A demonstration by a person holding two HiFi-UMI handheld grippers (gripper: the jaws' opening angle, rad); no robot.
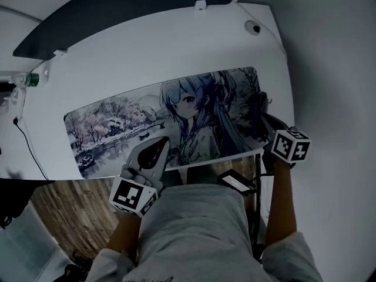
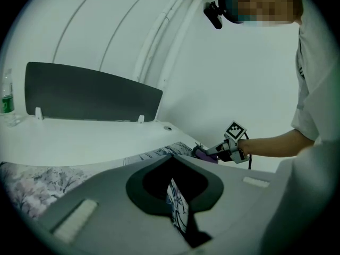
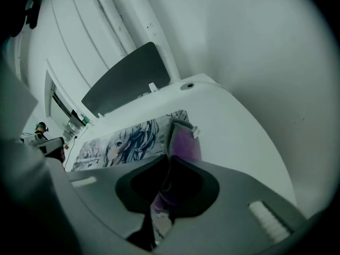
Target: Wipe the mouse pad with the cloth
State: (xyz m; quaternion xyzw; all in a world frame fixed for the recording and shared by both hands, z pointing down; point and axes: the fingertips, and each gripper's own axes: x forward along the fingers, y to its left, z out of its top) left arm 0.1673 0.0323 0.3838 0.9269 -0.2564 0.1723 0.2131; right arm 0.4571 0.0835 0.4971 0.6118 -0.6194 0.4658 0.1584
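cloth [image 3: 185, 139]: soft, light, at mouse pad [image 1: 117, 122] right end | right gripper [image 3: 169, 161] jaws clamped on its bunched fold | left gripper [image 2: 171, 157] jaws together over pad's near edge | pad likely thin, may slide

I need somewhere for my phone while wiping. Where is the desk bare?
Bare: desk strip between mouse pad and dark panel, and right of the pad. Crowded: bottle and cable at left; left gripper, right gripper and cloth on the pad's edges.

left tongs [image 1: 163, 143]: grey, black-white marker cube [image 1: 134, 195] | right tongs [image 1: 263, 118]: same | shirt [image 1: 200, 228]: grey, short-sleeved
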